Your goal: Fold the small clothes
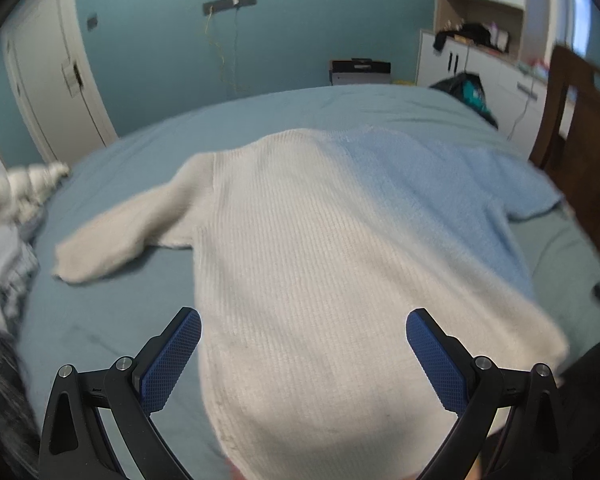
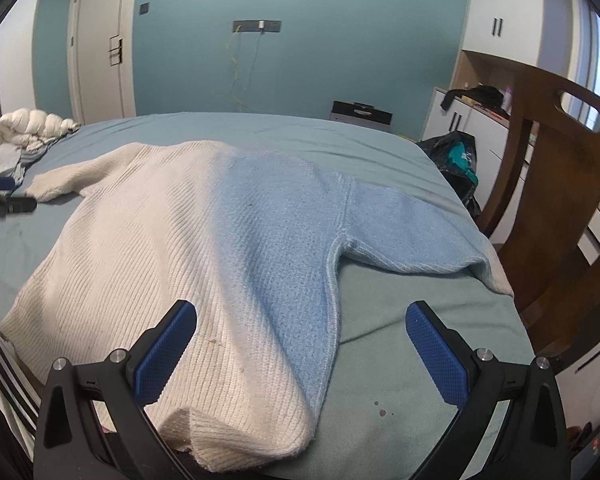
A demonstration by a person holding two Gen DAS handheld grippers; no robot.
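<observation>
the two-tone sweater [image 2: 204, 248] lies spread flat on the bed [image 2: 400, 360] (sleeves out), with left tongs [image 1: 303, 354] and right tongs [image 2: 300, 348] both released above its hem, so folding appears unstarted; next, grasp a sleeve.

A wooden chair [image 2: 552, 208] stands beside the bed [image 2: 260, 132], near a black bag [image 2: 456, 156].

A bed [image 2: 260, 128] with a pale blue-green sheet fills the room. Behind the bed stands a teal wall [image 2: 340, 40], with a white door [image 2: 100, 40] at its left. Right of the bed stand a brown wooden chair [image 2: 552, 200] and white cabinets [image 2: 496, 12].
</observation>
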